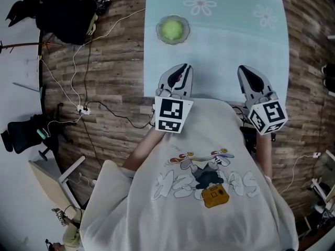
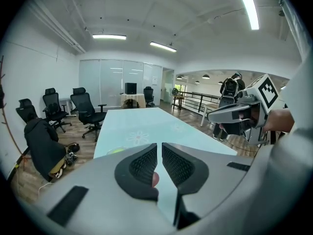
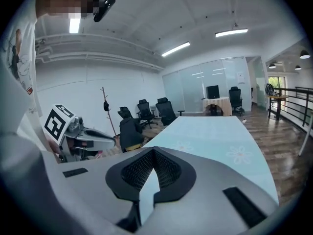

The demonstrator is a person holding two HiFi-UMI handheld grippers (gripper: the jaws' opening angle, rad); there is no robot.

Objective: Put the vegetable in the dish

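Observation:
A green round vegetable [image 1: 172, 30] lies in a small clear dish [image 1: 159, 34] on the pale blue table [image 1: 235, 41], left of its middle. Only a sliver of the vegetable [image 2: 116, 151] peeks over the jaw in the left gripper view. My left gripper [image 1: 180, 68] hovers over the table's near edge, short of the dish, its jaws shut with only a thin slit between the pads [image 2: 145, 166]. A small pinkish spot shows low in that slit; I cannot tell what it is. My right gripper [image 1: 246, 70] hangs level with it to the right, jaws shut and empty [image 3: 153, 150].
White flower prints [image 1: 199, 4] mark the tabletop. The wooden floor to the left carries cables and a power strip [image 1: 82, 109], a dark bag [image 1: 65, 14] and a black chair [image 1: 23, 133]. Office chairs [image 2: 87, 112] stand along the table's left side.

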